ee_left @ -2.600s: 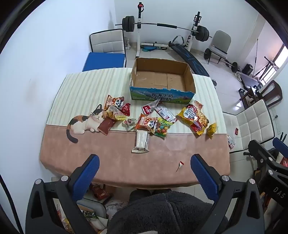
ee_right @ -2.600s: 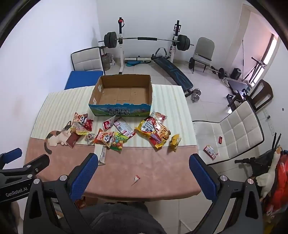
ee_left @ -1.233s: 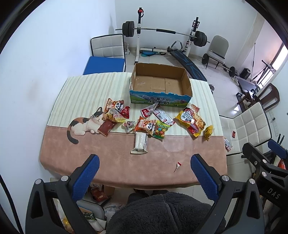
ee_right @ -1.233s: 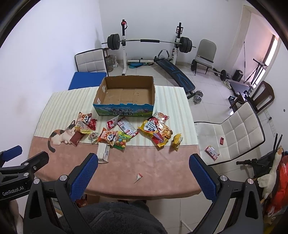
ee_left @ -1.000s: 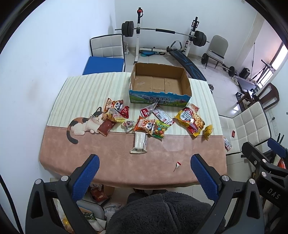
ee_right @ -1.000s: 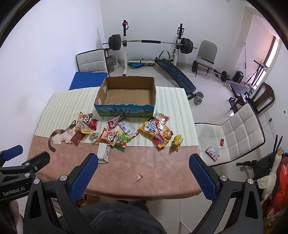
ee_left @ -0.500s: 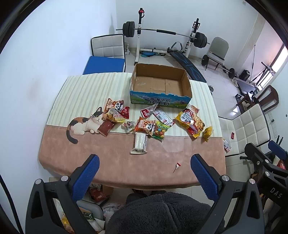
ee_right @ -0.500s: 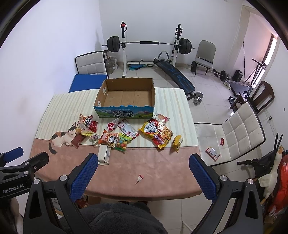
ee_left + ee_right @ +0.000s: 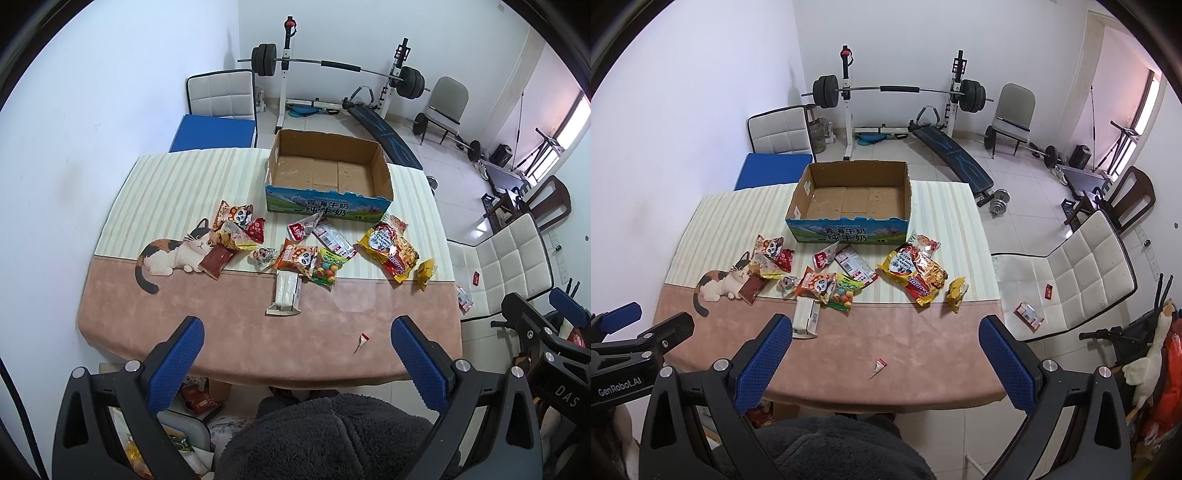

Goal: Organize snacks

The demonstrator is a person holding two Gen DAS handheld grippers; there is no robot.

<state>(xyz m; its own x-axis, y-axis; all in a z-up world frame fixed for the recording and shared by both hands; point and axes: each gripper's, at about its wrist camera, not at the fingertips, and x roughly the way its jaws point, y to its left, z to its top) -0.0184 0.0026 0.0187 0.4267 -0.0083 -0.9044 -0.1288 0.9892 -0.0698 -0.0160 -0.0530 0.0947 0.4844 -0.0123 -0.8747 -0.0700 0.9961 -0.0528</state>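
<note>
A: Cardboard, brown and open-topped: a box (image 9: 328,173) sits on the table (image 9: 236,332), far beyond both sets of fingers, with nothing inside.

B: And the snacks?

A: Bright packets (image 9: 849,273) lie scattered just before the box, ahead of the fingertips. A white carton (image 9: 286,293) lies nearest.

B: The grippers?

A: The left gripper (image 9: 295,349) and the right gripper (image 9: 884,349) hover short of the table, blue fingers spread wide, holding nothing.
</note>
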